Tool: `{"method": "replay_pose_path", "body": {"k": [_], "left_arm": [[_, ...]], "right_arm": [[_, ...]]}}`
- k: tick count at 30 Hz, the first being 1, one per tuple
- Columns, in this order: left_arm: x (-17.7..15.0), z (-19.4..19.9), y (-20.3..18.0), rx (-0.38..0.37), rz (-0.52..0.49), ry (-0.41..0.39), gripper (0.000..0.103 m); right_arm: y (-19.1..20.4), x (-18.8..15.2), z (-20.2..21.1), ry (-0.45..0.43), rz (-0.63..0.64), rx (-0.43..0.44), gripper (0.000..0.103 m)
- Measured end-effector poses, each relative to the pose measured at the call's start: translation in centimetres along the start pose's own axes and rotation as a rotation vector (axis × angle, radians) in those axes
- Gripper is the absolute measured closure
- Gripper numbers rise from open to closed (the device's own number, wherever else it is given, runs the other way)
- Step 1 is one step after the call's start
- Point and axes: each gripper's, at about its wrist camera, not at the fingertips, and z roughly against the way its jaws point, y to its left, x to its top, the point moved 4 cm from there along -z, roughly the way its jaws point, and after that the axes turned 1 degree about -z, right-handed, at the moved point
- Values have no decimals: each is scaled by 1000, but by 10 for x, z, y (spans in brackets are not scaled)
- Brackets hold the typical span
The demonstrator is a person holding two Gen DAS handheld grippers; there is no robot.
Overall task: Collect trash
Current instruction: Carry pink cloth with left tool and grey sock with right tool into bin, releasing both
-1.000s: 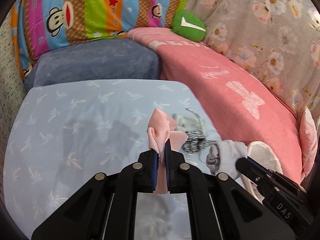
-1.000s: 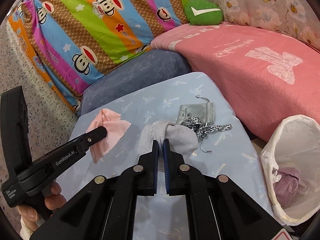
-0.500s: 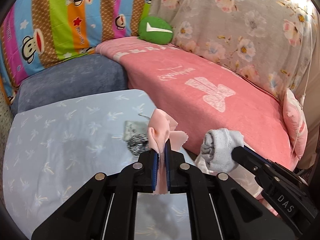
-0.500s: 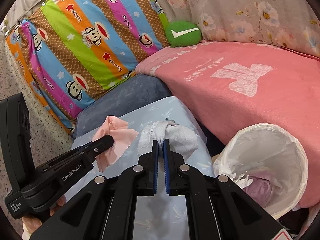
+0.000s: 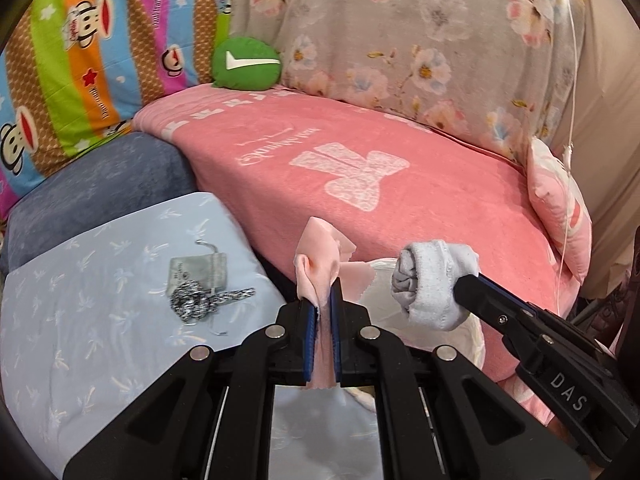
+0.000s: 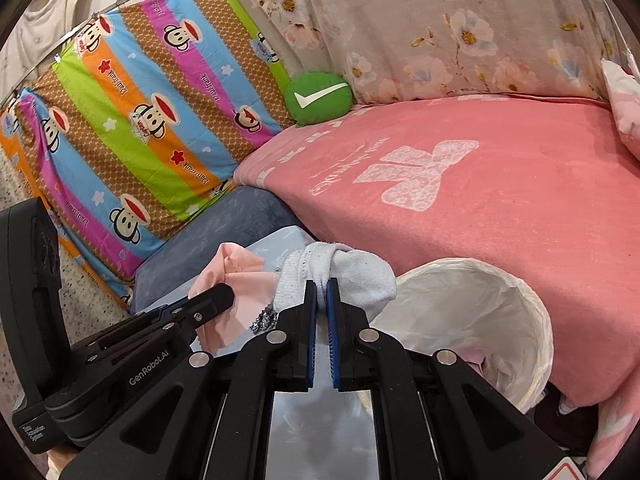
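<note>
Beside the bin, left tool clamped on pink cloth — right tool on sock

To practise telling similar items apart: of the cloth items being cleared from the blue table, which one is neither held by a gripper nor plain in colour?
The black-and-white patterned strip, lying on the table by the grey pouch. The pink cloth and grey sock are both plain and gripped.

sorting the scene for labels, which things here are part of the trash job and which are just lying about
Job: pink cloth in left claw; sock in right claw; bin; pouch and strap.

Lying about: green cushion; pink blanket; monkey sheet.
</note>
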Motion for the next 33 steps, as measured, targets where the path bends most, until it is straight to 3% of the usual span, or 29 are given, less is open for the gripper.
{"method": "replay_pose_path", "body": {"k": [10, 19, 25, 33], "left_arm": [[3, -15, -40, -49, -59, 24, 95], [8, -29, -58, -81, -51, 44, 94], [12, -32, -62, -67, -47, 27, 59], [18, -37, -62, -53, -37, 22, 51]], "right_arm": [[-43, 4, 14, -24, -53, -44, 97], [-66, 6, 16, -31, -78, -74, 97], [-73, 9, 11, -27, -82, -80, 97], [-75, 9, 4, -18, -71, -86, 96]]}}
